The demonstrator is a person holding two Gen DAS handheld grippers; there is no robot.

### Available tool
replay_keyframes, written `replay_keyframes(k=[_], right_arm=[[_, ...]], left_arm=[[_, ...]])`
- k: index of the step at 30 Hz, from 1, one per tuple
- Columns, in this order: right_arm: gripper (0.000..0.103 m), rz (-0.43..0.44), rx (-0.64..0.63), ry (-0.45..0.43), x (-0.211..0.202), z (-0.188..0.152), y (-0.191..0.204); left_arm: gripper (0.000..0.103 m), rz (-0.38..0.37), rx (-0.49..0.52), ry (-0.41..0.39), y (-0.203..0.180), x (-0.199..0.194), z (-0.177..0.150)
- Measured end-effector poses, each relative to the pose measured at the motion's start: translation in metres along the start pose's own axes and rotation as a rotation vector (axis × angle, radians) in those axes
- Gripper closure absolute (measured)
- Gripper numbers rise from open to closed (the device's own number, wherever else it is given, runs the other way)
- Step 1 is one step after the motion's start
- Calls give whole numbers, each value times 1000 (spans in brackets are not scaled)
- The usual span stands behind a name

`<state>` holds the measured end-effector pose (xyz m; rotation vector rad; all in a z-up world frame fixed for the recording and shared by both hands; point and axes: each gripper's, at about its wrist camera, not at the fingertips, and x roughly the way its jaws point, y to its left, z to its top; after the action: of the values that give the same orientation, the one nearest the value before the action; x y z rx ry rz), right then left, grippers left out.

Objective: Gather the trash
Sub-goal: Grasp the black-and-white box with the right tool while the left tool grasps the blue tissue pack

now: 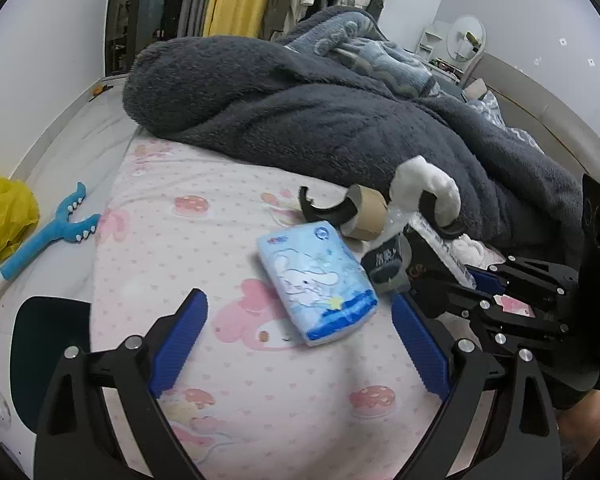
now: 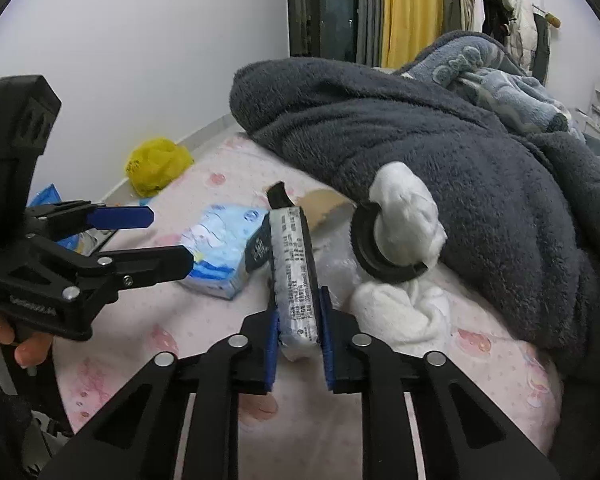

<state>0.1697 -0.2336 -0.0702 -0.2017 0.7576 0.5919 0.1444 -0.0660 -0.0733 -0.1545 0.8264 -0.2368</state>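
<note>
My right gripper (image 2: 298, 320) is shut on a grey snack wrapper (image 2: 294, 268) and holds it just above the pink bed sheet (image 2: 204, 332); the wrapper also shows in the left wrist view (image 1: 386, 268). My left gripper (image 1: 300, 340) is open and empty, hovering over the sheet in front of a blue tissue pack (image 1: 318, 280), which also shows in the right wrist view (image 2: 220, 252). A cardboard roll (image 1: 366, 212) and crumpled white tissue (image 2: 404, 216) lie behind, around a black curved clip (image 2: 374, 248). More white tissue (image 2: 404, 312) lies on the sheet.
A dark grey fleece blanket (image 1: 300, 112) is piled across the back of the bed. A yellow plastic bag (image 1: 4, 216) and a blue shark-shaped stick (image 1: 48, 232) lie on the floor at left. Clothes hang at the back.
</note>
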Motion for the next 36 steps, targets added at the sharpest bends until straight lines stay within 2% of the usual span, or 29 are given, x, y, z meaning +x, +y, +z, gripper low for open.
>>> replay_keyframes(k=[8, 17, 25, 28, 29, 36], right_arm=[[88, 34, 78, -37, -18, -3, -13], [88, 116, 209, -134, -51, -7, -35], [88, 133, 259, -119, -56, -17, -38], [88, 127, 258, -98, -54, -17, -34], [88, 126, 257, -94, -53, -16, -32], [88, 100, 275, -77, -47, -10, -27]], left_arm=[[9, 29, 25, 9, -14, 12, -3], [9, 105, 39, 16, -20, 26, -2], [19, 156, 44, 14, -23, 34, 1], [30, 159, 77, 16, -26, 35, 1], [38, 159, 88, 18, -27, 35, 1], [45, 106, 109, 15, -24, 29, 1]])
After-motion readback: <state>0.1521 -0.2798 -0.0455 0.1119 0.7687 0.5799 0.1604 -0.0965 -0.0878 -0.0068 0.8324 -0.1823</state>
